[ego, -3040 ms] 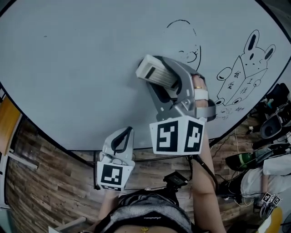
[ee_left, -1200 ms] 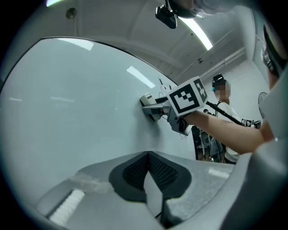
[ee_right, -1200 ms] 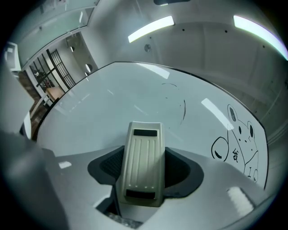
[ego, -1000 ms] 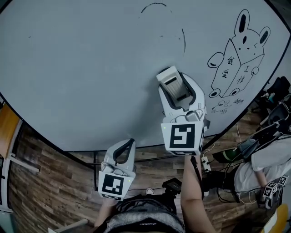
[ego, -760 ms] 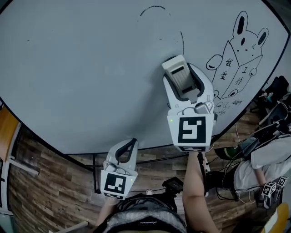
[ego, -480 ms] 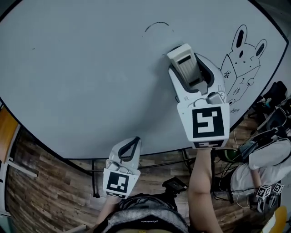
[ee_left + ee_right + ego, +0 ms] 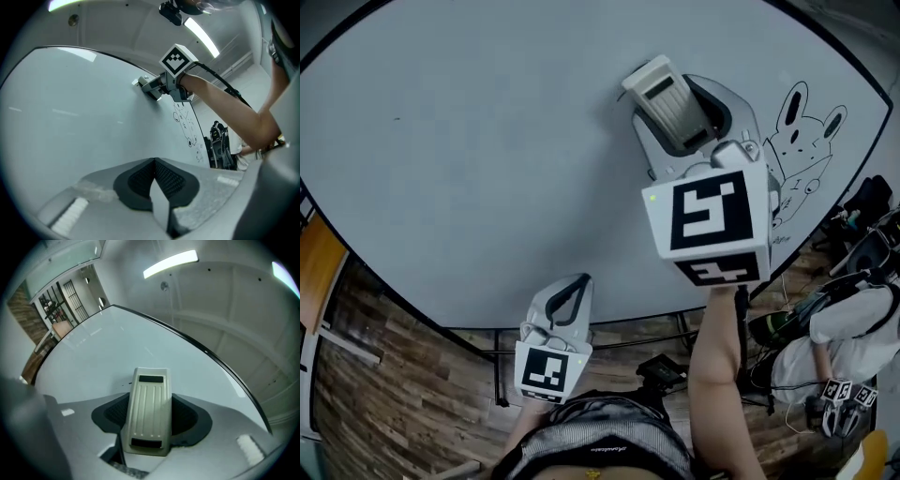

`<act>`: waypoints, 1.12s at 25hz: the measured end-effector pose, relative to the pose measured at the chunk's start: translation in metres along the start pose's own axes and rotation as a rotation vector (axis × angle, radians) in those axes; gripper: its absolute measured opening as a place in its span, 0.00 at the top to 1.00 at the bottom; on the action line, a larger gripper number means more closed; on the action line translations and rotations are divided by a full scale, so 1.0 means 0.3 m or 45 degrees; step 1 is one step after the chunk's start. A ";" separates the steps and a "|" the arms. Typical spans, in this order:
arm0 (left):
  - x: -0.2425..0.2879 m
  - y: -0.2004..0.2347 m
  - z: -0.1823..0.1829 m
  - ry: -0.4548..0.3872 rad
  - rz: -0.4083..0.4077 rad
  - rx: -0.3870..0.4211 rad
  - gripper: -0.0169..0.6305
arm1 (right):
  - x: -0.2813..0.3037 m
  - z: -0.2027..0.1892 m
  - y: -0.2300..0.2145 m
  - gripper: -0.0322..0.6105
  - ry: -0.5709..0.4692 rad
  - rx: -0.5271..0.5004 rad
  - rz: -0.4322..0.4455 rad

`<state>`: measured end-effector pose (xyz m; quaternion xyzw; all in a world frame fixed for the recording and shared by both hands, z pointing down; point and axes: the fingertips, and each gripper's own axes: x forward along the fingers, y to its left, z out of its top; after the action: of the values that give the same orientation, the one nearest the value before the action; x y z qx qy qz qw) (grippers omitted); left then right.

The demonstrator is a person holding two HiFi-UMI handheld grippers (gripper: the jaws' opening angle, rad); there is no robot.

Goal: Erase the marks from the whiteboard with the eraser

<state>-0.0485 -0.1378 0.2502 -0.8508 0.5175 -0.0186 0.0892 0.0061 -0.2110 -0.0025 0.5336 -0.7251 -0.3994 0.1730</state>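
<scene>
- At the far left of the head view, a wooden floor (image 7: 384, 375) showed under the lower edge of the whiteboard (image 7: 469, 141).
- The whiteboard's left and middle areas looked bare and pale grey from our head view.
- The left gripper (image 7: 580, 281) hung low, with its tips over the board's bottom edge. Its marker cube (image 7: 548, 370) faced us.
- In the left gripper view, the left gripper (image 7: 153, 168) had its 2 dark pads pressed together at the tip, with nothing between them.
- Right of it and higher, the right gripper (image 7: 680, 112) was raised on a bare forearm, and its own marker cube (image 7: 712, 220) faced us.
- Its jaws were clamped on the eraser (image 7: 664, 94), a cream ribbed block that stuck out past the jaws toward the board.
- In the right gripper view, the eraser (image 7: 147, 413) sat lengthwise between the right gripper's (image 7: 150, 418) 2 pads. A small dark mark (image 7: 127, 382) lay on the board just left of its front end.
- From the left gripper view, the eraser's front end (image 7: 139, 83) appeared to meet the board surface.
- Just right of the right gripper, a rabbit drawing (image 7: 802, 141) remained on the whiteboard.
- At the far right, beyond the board's edge, a person in a white top (image 7: 853, 328) sat among dark equipment.
</scene>
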 end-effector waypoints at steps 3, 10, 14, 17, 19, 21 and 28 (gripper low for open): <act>-0.048 0.000 0.014 -0.006 0.012 0.071 0.97 | 0.019 0.047 0.005 0.54 0.057 -0.087 -0.005; -0.153 -0.006 -0.039 0.008 0.059 0.052 0.97 | 0.007 0.049 0.010 0.54 -0.029 0.046 0.002; -0.223 -0.006 -0.157 0.046 0.102 0.028 0.97 | -0.006 -0.012 0.088 0.54 -0.058 0.155 0.046; -0.269 -0.029 -0.232 0.097 0.095 -0.003 0.97 | -0.021 -0.058 0.150 0.54 -0.083 0.227 0.024; -0.294 -0.046 -0.258 0.125 0.097 -0.069 0.97 | -0.034 -0.103 0.189 0.54 -0.048 0.242 0.028; -0.305 -0.044 -0.271 0.141 0.088 -0.050 0.97 | -0.041 -0.133 0.208 0.54 0.000 0.207 0.017; -0.303 -0.011 -0.232 0.137 0.049 0.031 0.97 | -0.052 -0.050 0.076 0.54 -0.044 0.312 -0.070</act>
<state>-0.0964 -0.0651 0.3248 -0.8373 0.5375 -0.0689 0.0719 0.0074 -0.2002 0.0269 0.5634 -0.7565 -0.3216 0.0831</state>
